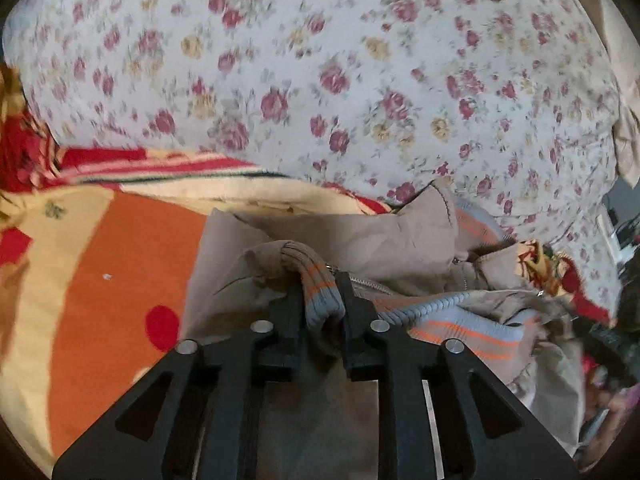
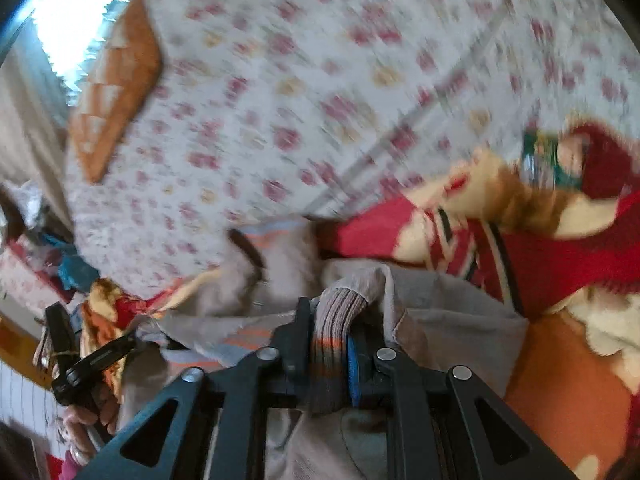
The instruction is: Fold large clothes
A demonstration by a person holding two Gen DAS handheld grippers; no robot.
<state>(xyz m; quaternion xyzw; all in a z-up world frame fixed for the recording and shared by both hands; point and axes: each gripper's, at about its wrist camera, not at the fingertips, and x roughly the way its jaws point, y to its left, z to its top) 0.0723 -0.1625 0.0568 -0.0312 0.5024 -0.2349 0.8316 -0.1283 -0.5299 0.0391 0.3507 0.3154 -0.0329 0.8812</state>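
A beige jacket (image 1: 360,236) with grey ribbed trim and orange stripes lies bunched on the bed; it also shows in the right wrist view (image 2: 448,320). My left gripper (image 1: 322,284) is shut on a ribbed cuff (image 1: 320,284) of the jacket. My right gripper (image 2: 332,316) is shut on another ribbed cuff (image 2: 340,308). The left gripper's frame (image 2: 96,360) and the hand holding it show at the lower left of the right wrist view.
A white floral bedsheet (image 1: 320,60) covers the bed beyond the jacket. A red, cream and orange blanket (image 1: 120,260) lies under and beside the jacket, also in the right wrist view (image 2: 560,260). An orange cloth (image 2: 120,92) lies on the sheet farther off. Clutter (image 2: 36,264) sits past the bed edge.
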